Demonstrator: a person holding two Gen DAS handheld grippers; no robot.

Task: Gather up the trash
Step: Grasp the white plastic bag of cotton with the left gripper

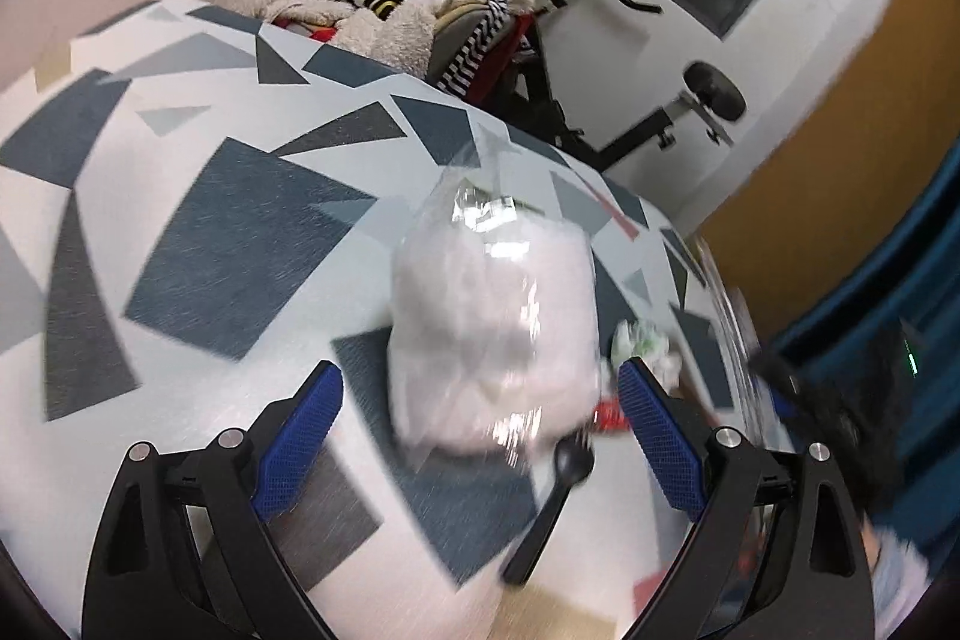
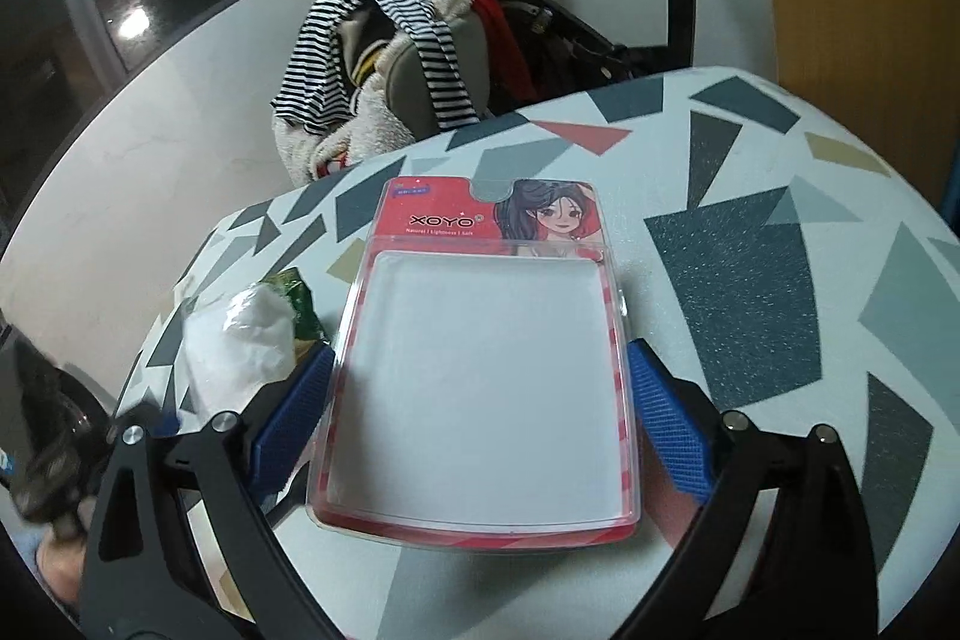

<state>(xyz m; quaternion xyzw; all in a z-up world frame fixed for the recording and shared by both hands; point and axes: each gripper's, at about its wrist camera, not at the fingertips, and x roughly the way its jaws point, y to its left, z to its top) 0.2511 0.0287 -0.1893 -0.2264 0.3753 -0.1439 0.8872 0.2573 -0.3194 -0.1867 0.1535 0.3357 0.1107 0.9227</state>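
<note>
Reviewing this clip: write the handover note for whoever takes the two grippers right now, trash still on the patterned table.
Left gripper: open, empty, fingers on either side of the clear plastic bag of white stuffing; contact unclear through motion blur.
Right gripper: open, fingers flanking the red XOYO blister pack with clear plastic tray, which lies flat on the table.
Also on the table: black plastic spoon, crumpled green-and-white wrapper.
Done: nothing visibly collected.
Left: grasp and remove all four items. No bin in view.
</note>
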